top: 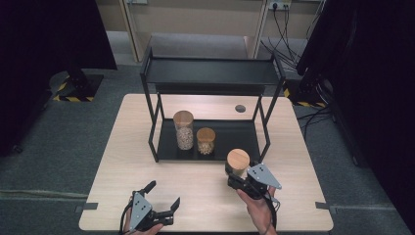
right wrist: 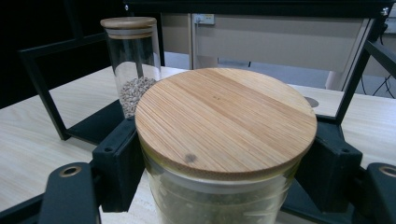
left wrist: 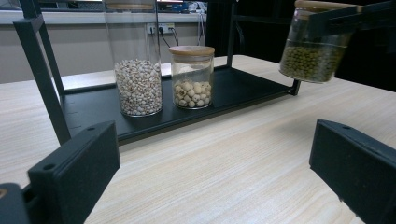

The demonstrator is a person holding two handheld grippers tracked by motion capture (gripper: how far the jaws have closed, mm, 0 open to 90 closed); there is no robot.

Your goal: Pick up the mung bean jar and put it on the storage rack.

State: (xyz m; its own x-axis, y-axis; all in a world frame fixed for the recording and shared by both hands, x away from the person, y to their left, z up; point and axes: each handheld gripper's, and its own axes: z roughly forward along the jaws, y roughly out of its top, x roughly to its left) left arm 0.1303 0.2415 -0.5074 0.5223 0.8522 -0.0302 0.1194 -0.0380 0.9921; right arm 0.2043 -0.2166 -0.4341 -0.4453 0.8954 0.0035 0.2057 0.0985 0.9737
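Pale wooden table [top: 122,161] carries a black two-tier rack [top: 210,73]. On the rack's lower tray stand a tall jar [top: 184,129] of small pale grains and, beside it, a short jar [top: 205,141] of round seeds; apparently two are placed. In front of the rack, the right claw [top: 240,177] grips a green-bean jar [left wrist: 314,44], lifted. The left claw [top: 161,196] gapes empty.
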